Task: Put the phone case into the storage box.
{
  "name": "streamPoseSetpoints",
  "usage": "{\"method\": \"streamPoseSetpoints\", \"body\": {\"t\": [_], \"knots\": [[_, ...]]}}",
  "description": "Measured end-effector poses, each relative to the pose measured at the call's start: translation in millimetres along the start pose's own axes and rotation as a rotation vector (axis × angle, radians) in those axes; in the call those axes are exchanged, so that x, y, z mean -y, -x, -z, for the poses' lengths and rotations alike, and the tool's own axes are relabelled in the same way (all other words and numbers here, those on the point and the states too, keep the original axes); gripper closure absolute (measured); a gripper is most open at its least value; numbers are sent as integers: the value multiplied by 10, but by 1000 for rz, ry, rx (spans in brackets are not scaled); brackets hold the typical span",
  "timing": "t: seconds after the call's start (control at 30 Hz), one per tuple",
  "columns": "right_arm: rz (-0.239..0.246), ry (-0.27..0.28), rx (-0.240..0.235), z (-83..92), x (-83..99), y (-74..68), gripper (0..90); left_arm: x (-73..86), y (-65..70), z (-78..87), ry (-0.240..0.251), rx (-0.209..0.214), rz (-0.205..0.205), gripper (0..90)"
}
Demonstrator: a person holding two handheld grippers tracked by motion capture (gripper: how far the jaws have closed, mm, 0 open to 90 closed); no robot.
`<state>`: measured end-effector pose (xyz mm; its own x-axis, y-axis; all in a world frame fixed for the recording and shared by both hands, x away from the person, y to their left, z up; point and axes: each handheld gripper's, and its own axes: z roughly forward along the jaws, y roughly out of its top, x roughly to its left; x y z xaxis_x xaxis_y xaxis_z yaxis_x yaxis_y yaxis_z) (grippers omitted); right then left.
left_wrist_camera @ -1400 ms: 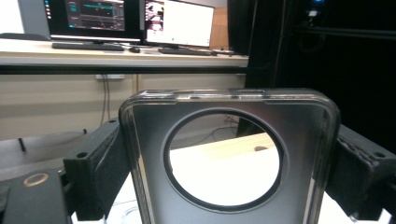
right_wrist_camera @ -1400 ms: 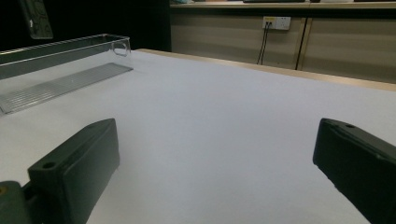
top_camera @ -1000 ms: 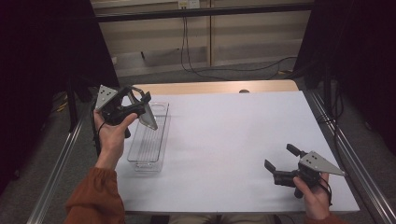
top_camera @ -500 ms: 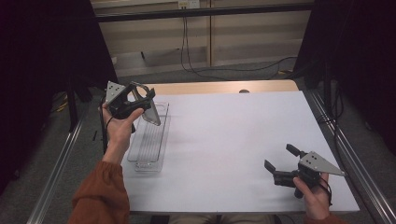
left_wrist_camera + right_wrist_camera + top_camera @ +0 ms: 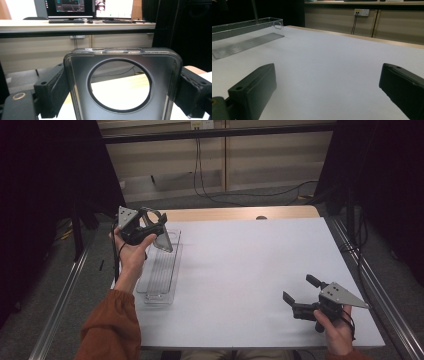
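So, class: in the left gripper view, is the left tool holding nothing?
No: the left tool grips a dark phone case with a round cutout between its jaws.

Your left gripper: raised above the far end of the clear tray, phone case between its jaws.
Tray: along the table's left edge.
Your right gripper: near right corner, well apart from the tray.

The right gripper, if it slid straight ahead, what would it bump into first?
Probably nothing soon: the right gripper has bare white tabletop ahead between its open jaws. The clear plastic tray sits off to one side, farther away.
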<state>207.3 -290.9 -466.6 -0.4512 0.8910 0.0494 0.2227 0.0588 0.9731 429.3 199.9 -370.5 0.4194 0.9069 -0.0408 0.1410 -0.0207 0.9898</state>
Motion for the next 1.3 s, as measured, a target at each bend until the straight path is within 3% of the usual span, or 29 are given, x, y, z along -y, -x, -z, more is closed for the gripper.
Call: {"method": "streamPoseSetpoints", "body": {"t": [0.27,0.37,0.7,1.03,1.3], "knots": [[1,-1,1,0,2,1,5,40,5,-117,-28,-15,-18,119],[4,-3,-1,1,5,5,3,68,25,-161,-20,-4,-10,119],[3,-5,-9,-3,9,-12,2,185,31,-314,-54,-38,3,119],[6,-15,-25,-9,20,-14,2,300,-41,-449,-71,-42,21,119],[4,-21,-31,-21,40,-3,2,364,-107,-557,-85,-71,15,119]]}}
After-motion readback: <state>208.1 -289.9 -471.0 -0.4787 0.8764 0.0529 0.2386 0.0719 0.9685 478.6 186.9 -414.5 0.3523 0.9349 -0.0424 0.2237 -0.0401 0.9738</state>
